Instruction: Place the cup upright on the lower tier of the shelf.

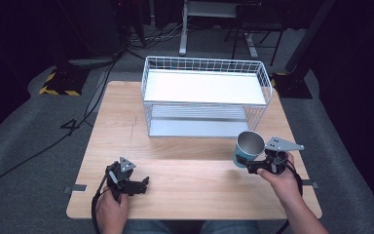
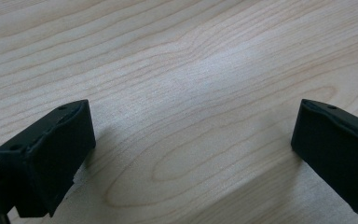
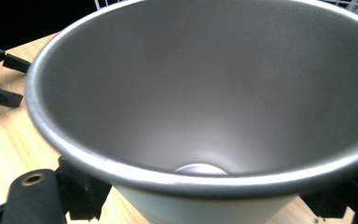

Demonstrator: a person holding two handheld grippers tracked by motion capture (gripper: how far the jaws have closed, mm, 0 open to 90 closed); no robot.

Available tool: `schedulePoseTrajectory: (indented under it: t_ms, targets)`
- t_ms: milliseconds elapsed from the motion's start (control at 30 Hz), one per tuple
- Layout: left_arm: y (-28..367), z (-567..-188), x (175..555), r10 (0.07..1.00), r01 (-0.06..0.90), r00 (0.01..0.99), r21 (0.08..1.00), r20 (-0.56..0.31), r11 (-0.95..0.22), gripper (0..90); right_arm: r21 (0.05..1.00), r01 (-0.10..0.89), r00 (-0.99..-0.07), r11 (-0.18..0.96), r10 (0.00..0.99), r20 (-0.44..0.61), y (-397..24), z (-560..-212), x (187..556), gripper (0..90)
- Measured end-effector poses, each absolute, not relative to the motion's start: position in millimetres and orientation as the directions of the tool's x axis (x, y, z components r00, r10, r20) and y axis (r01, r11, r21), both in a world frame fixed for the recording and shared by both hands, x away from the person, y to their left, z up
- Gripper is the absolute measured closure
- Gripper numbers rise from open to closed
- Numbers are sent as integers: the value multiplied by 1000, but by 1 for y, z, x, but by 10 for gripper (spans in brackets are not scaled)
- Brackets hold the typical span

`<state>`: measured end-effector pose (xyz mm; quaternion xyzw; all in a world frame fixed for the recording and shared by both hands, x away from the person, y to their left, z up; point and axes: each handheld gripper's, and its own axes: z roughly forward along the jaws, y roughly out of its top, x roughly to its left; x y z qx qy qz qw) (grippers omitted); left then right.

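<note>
Pale wood table (image 1: pixel 185 180) carries everything; white wire rack (image 1: pixel 205 95) with two tiers sits at its far middle, both shelves bare as far as the high view shows; steel cup (image 1: pixel 248 148) with a teal outside is in the right gripper (image 1: pixel 246 163), at the table's right side just in front of the rack's near right corner; left gripper (image 1: pixel 139 185) is low over the near left of the table, well apart from the cup.

Progress, judged: cup is already grasped, whether it is lifted or on the table I cannot tell; placing it on the rack looks like the part left; nothing on either tier yet.

Cup orientation: mouth up, tilted a little toward the person; long axis near vertical, base toward the table; right gripper view looks straight into the empty metal interior (image 3: pixel 205 93), rim wide, base small.

Jaws: right pair clamped on the cup's lower wall from both sides; left pair spread wide over bare wood (image 2: pixel 191 93), holding nothing.
</note>
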<state>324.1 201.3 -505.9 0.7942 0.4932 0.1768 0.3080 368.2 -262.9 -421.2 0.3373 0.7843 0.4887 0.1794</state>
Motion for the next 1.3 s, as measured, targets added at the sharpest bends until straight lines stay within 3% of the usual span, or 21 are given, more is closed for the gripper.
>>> schedulePoseTrajectory:
  t_ms: [1300]
  targets:
    - [200,-506,325,897,679,440,664,-27,-313,0,891,355,-688,284,725,43,-167,-434,455,184]
